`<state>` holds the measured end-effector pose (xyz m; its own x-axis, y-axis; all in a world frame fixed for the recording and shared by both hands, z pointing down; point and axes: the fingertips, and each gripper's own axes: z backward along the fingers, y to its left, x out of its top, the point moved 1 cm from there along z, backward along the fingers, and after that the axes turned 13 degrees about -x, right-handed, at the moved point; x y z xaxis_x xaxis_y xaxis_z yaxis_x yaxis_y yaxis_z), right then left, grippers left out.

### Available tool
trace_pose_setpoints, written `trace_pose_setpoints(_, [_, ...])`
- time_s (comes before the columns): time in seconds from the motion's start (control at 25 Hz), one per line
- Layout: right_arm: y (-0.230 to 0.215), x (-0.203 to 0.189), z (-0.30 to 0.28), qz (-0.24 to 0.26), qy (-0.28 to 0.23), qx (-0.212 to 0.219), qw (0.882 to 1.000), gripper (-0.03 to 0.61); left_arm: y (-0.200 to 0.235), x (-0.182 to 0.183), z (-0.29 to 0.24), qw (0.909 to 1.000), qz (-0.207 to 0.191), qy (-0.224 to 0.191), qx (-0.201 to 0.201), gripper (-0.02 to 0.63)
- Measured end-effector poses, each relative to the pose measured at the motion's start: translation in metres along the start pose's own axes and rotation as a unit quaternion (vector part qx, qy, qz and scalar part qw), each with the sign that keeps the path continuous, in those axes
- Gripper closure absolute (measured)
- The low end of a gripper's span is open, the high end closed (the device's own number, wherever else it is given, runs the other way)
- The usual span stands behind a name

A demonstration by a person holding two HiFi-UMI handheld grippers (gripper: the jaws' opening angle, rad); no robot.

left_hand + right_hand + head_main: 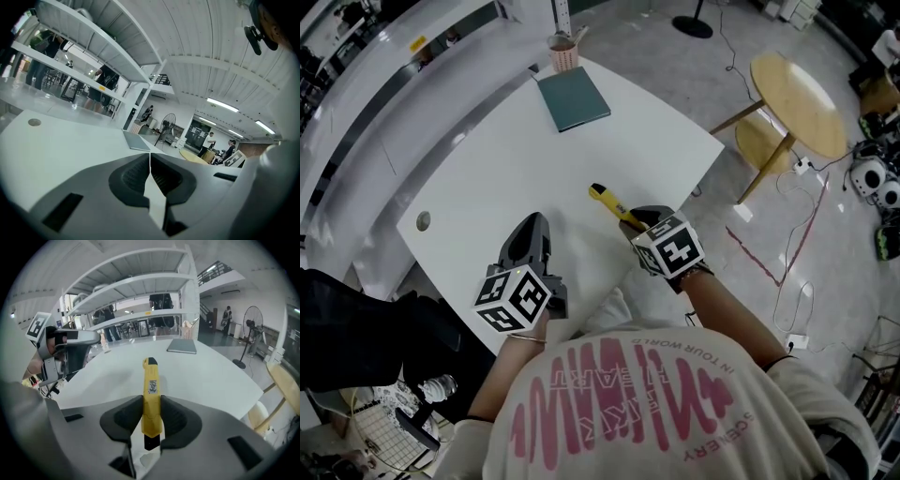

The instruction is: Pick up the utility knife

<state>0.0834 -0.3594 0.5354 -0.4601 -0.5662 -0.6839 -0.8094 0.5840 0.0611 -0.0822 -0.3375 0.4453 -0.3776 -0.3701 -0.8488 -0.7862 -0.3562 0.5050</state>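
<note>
The right gripper (637,220) held the utility knife (612,206) over the near right part of the white desk (497,159), close to the desk's edge. In the right gripper view its jaws pinched the knife's yellow body (151,397) from both sides. The black rear end sat low between the pads, and the front end with its dark tip pointed away over the desktop. A small printed label showed on the knife's upper face. A soft shadow lay on the desk to the left of the knife, which looked lifted clear of the surface, though the pictures did not settle whether the tip touched.

The left gripper (532,225) hovered over the near part of the desk, to the left of the knife and apart from it. Its jaws were pressed together with nothing between them, and only a thin seam showed where the pads (161,176) met. From the right gripper view it appeared at the left edge (77,341), with its marker cube turned upward.

At the far end of the desk lay a teal notebook (573,97), flat and closed. Just beyond it, at the desk's far corner, stood a pink cup (564,54). A small round grommet (423,221) sat in the desktop near the left edge. On the floor to the right, well apart from the desk, stood a round wooden table (799,90).
</note>
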Motion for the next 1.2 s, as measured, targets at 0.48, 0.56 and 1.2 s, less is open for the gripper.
trace_pose_setpoints(0.48, [-0.034,0.078,0.076,-0.119,-0.185,-0.047,0.974,0.446,-0.042,0.039,0.010,0.9980,-0.046,-0.033,-0.027,0.586])
trace_pose_setpoints(0.56, [-0.038,0.091,0.092,-0.135,-0.210,-0.050,0.967,0.445,-0.048,0.046,0.013,0.9974,-0.053,-0.038,-0.031,0.586])
trace_pose_setpoints(1.2, [-0.041,0.142,0.192,-0.180,-0.345,-0.064,0.919,0.445,-0.092,0.096,0.036,0.9876,-0.106,-0.088,-0.075,0.586])
